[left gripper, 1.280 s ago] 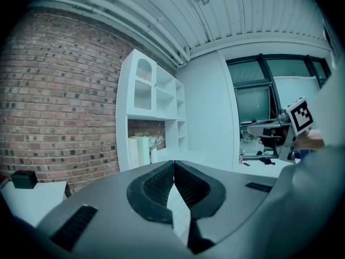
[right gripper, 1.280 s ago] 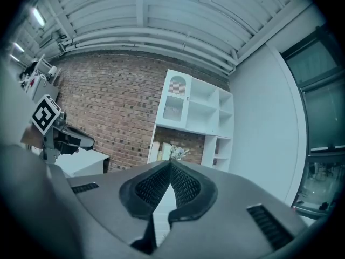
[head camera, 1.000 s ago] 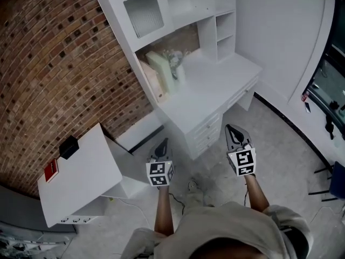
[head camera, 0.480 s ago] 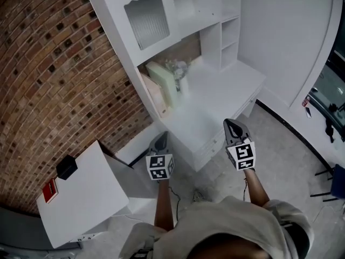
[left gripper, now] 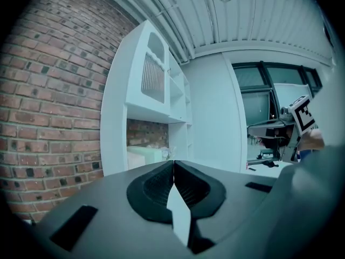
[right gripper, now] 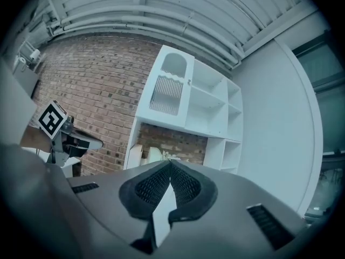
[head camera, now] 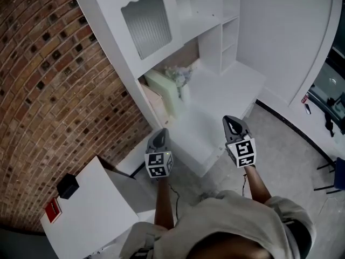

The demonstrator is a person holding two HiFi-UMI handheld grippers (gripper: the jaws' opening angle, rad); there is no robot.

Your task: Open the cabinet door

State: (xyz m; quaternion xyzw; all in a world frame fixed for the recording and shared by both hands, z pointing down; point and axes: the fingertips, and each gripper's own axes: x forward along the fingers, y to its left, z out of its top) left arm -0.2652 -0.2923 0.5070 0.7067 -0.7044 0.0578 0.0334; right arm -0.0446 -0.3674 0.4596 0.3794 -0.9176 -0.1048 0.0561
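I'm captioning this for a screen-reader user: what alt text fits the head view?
From above, a person points the left gripper and right gripper, jaws shut and empty, at a white desk hutch against a brick wall. Its ribbed cabinet door, upper left, is closed.

Left tongs (left gripper: pixel 173 165), foreground: jaws together at the tips, nothing between them. Behind them, a white cabinet (left gripper: pixel 116 117) stands against a brick wall (left gripper: pixel 48 90). Its upper cabinet door (left gripper: pixel 153 77), arched with a ribbed pane, lies flush with the frame. Open shelves (left gripper: pixel 180 99) adjoin it at right; a pale box (left gripper: pixel 144 156) sits in the recess below. Dark windows (left gripper: pixel 267 107) and a marker cube (left gripper: pixel 303 114) at right; slatted ceiling (left gripper: pixel 253 15) above.
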